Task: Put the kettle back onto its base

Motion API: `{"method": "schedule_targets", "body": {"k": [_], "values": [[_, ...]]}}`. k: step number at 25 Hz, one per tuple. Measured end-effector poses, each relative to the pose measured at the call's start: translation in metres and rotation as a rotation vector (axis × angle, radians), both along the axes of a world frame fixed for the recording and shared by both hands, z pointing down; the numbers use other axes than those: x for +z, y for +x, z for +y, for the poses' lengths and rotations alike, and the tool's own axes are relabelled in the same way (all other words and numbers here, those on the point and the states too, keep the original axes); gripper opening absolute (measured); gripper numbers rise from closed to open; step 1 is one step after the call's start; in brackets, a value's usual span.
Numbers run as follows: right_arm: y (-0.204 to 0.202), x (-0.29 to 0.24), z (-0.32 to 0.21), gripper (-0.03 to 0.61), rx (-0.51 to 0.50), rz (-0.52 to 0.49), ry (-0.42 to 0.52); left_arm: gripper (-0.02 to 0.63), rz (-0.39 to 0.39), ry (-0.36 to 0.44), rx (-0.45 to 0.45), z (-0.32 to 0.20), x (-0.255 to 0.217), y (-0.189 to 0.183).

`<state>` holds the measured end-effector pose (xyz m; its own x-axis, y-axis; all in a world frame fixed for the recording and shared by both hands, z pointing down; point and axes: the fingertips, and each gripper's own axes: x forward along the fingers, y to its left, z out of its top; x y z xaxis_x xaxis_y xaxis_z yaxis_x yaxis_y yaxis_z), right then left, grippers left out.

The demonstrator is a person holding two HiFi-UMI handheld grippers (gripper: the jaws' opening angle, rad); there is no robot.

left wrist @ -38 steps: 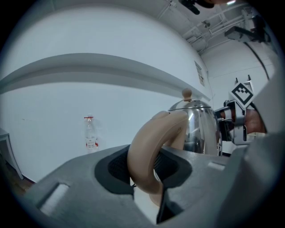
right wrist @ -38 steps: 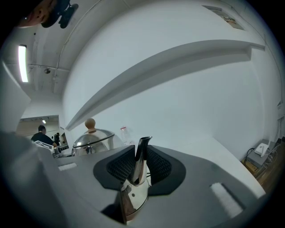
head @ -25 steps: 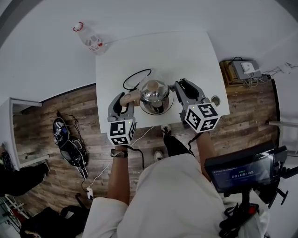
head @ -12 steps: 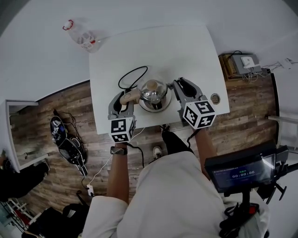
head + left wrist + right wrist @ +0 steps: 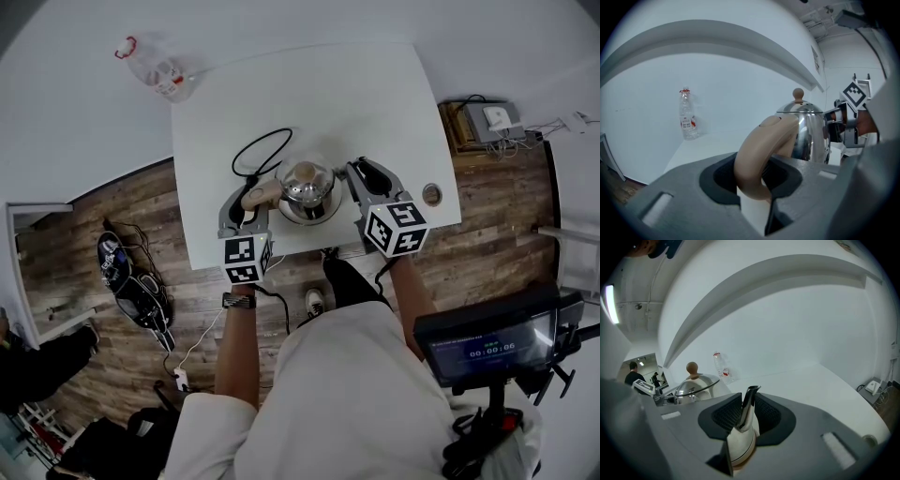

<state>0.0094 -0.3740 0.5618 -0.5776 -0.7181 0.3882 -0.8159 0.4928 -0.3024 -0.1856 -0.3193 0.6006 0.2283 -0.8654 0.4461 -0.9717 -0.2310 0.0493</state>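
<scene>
Kettle: the kettle (image 5: 307, 187) is held upright over the middle of the bench (image 5: 375, 103), toward its near edge. It is seen lower than a second ago.
Left hand-held gripper: the left hand-held gripper (image 5: 754, 173) is clamped on the kettle's tan handle. It is also lower than before.
Right hand-held gripper: the right hand-held gripper (image 5: 745, 416) is closed on the spout. Its jaws have just been eased slightly wider, with the spout kept between the pads.
Cable: a black cable (image 5: 258, 150) is looped on the bench behind the handle.
Bottle: a bottle (image 5: 155, 67) is stood at the far left corner.
</scene>
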Motion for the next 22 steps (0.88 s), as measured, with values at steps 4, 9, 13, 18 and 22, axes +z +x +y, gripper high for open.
{"method": "schedule_targets", "body": {"k": [4, 9, 13, 18, 22], "values": [[0.003, 0.003, -0.002, 0.089, 0.008, 0.002, 0.005, 0.124, -0.012, -0.004, 0.011, -0.002, 0.004, 0.003], [0.004, 0.003, -0.002, 0.089, 0.011, -0.001, 0.006, 0.124, -0.006, -0.009, 0.005, -0.003, 0.005, 0.004], [0.004, 0.002, 0.0, 0.087, 0.014, -0.004, 0.005, 0.126, -0.01, -0.018, 0.005, -0.002, 0.006, 0.003], [0.004, 0.002, 0.001, 0.084, 0.014, -0.005, 0.004, 0.126, -0.022, -0.024, 0.014, -0.001, 0.009, 0.003], [0.005, 0.009, 0.005, 0.084, 0.029, -0.006, -0.03, 0.126, -0.044, -0.056, 0.025, 0.001, 0.017, 0.003]]}}
